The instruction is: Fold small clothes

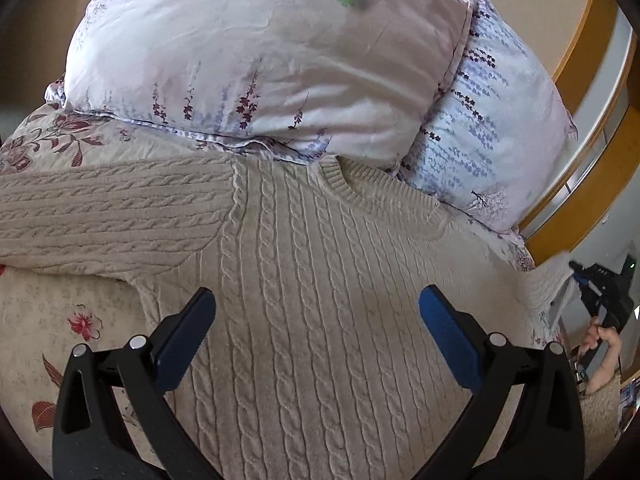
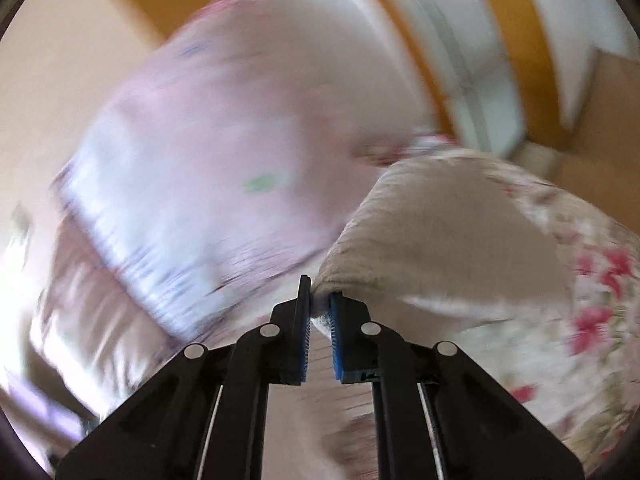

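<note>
A beige cable-knit sweater (image 1: 304, 264) lies flat on the bed, neckline toward the pillows, one sleeve stretched out to the left. My left gripper (image 1: 316, 300) is open and empty, hovering over the sweater's chest. My right gripper (image 2: 320, 300) is shut on the end of the sweater's other sleeve (image 2: 432, 248) and holds it up off the bed. That view is motion-blurred. The right gripper also shows in the left wrist view (image 1: 600, 292) at the far right, with the sleeve hanging from it.
Two floral pillows (image 1: 256, 64) lean at the head of the bed, just beyond the neckline. A floral bedsheet (image 1: 60, 332) covers the bed. A wooden frame (image 1: 580, 64) runs along the right side.
</note>
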### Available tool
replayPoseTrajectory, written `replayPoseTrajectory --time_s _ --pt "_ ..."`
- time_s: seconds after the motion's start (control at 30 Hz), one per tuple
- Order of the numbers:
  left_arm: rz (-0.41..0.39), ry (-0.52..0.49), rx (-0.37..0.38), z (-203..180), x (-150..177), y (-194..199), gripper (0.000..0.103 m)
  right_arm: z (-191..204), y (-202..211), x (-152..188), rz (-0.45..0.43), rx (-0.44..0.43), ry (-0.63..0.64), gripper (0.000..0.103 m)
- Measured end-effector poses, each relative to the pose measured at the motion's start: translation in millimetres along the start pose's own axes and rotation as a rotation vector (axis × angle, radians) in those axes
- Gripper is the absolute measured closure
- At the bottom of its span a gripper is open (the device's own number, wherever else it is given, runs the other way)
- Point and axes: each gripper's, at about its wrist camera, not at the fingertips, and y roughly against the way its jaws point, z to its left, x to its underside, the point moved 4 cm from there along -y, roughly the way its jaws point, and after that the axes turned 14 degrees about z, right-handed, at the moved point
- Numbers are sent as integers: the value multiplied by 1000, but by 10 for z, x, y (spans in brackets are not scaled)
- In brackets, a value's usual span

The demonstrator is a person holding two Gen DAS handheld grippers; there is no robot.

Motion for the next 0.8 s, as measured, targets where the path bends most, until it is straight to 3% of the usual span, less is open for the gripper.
replayPoseTrajectory --time_s 0.1,0.2,0.37,0.4,0.43,0.5,0.63,0.8 --pt "7 8 18 -10 -12 -5 2 576 -280 279 101 -70 138 93" --pt "21 14 35 -22 1 -25 2 992 -741 730 274 -97 243 94" --pt "48 -11 41 -54 56 -58 2 1088 -1239 1184 467 -44 255 91" --pt "48 -18 40 -54 59 -51 2 1065 -1259 1192 479 -48 236 87" --pt "45 -25 38 -54 62 -42 2 1031 -1254 1177 491 -74 192 74" --pt "43 -34 35 -53 59 -33 2 948 -1172 1152 480 -111 122 59" --pt "54 -17 68 -25 33 -44 2 746 -1085 978 412 -96 -7 59" --pt "63 23 62 57 7 -75 2 396 -1022 771 324 20 -148 60"
